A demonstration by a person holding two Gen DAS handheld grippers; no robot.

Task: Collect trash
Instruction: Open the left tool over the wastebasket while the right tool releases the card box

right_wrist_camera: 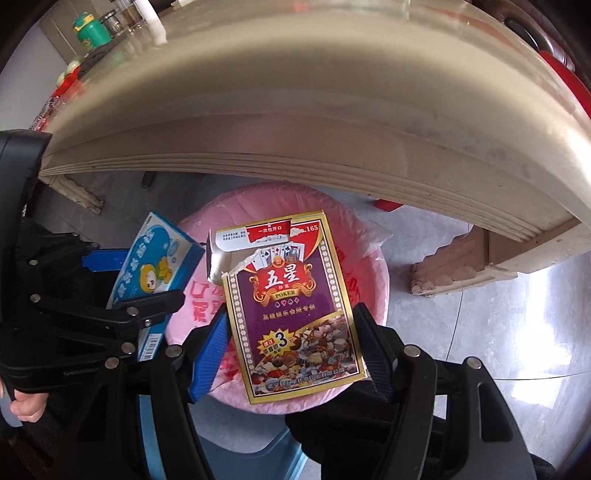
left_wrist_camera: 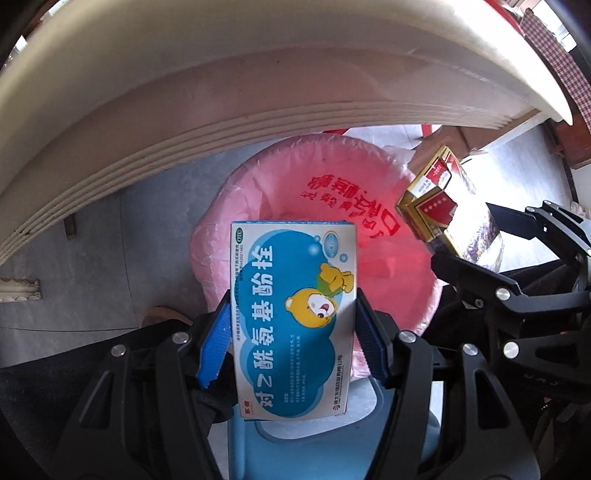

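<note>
My left gripper (left_wrist_camera: 291,325) is shut on a blue and white medicine box (left_wrist_camera: 293,317) with a cartoon bear, held over the bin lined with a pink bag (left_wrist_camera: 332,184) on the floor. My right gripper (right_wrist_camera: 290,339) is shut on a torn purple and gold poker card box (right_wrist_camera: 291,310), also held above the pink-lined bin (right_wrist_camera: 373,258). The card box (left_wrist_camera: 432,206) and right gripper (left_wrist_camera: 476,258) show at the right of the left wrist view. The medicine box (right_wrist_camera: 151,273) and left gripper (right_wrist_camera: 122,284) show at the left of the right wrist view.
A cream table edge (left_wrist_camera: 221,110) arches over the bin, close above both boxes; it also shows in the right wrist view (right_wrist_camera: 295,129). A carved table leg (right_wrist_camera: 454,266) stands right of the bin. A blue plastic stool (left_wrist_camera: 332,443) sits below the grippers. A green bottle (right_wrist_camera: 90,31) stands on the tabletop.
</note>
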